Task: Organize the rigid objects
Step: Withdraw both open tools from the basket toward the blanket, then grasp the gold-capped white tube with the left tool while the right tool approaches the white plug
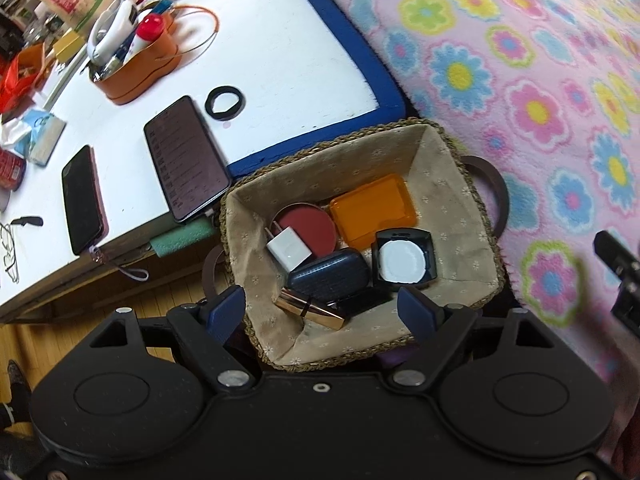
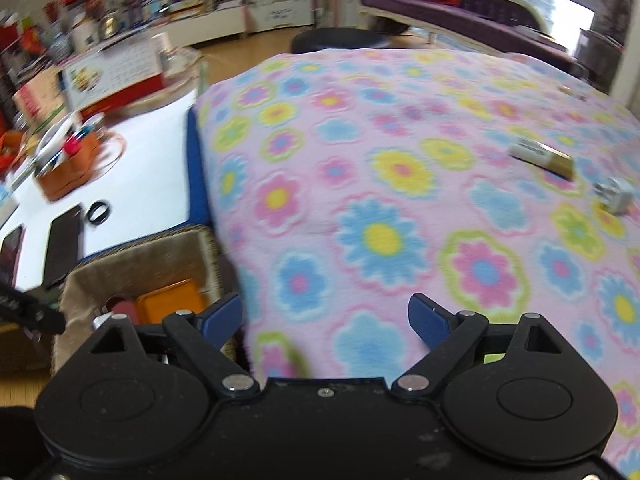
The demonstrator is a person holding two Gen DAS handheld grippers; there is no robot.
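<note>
Left wrist view showed your left gripper (image 1: 320, 308) spread apart and empty above the lined wicker basket (image 1: 456, 184), which held a white charger (image 1: 289, 249), an orange case (image 1: 372, 210) and a gold lipstick (image 1: 310, 309). Your right gripper (image 2: 325, 320) hung apart too, empty, over the flowered blanket (image 2: 380, 160), where a gold-and-white tube (image 2: 542, 158) lay well apart from the basket.

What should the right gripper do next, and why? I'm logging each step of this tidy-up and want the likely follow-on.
Probably reach the right gripper forward and to the right toward the white and gold tube. The gripper is open and empty, the tube and a small grey plug lie loose on the floral blanket, while the basket already holds several items.
</note>
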